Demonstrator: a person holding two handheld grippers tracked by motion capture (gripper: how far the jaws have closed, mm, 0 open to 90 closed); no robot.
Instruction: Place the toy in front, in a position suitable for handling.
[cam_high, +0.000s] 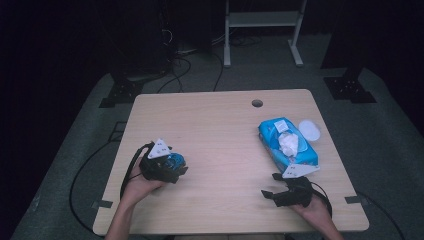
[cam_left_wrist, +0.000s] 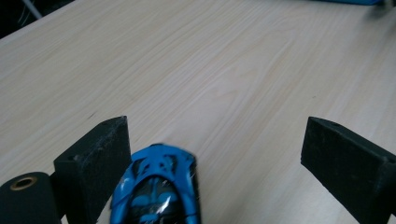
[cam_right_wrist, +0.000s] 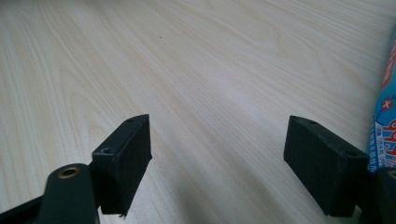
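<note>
1. Table (cam_high: 220, 130): pale wood-grain laminate, rounded corners, one round cable hole (cam_high: 257, 103) near the far edge.
2. My left gripper (cam_left_wrist: 215, 154): matte black, blocky jaws spread wide, resting low on the table at its left side; a grey three-cornered plate sits on top.
3. Toy (cam_left_wrist: 156, 191): a small glossy blue-and-black moulded piece, rounded at the front, lying between my left jaws, close beside one jaw and well apart from the other. I cannot tell whether that jaw touches it.
4. My right gripper (cam_right_wrist: 219, 154): same black foam-faced jaws, also spread wide, with bare table between them.
5. Wipes pack (cam_high: 287, 142): soft blue plastic pouch just beyond my right gripper, a crumpled white wipe (cam_high: 288, 143) standing out of its top.
6. Lid (cam_high: 309, 130): a flat white disc beside the pack's far end.
</note>
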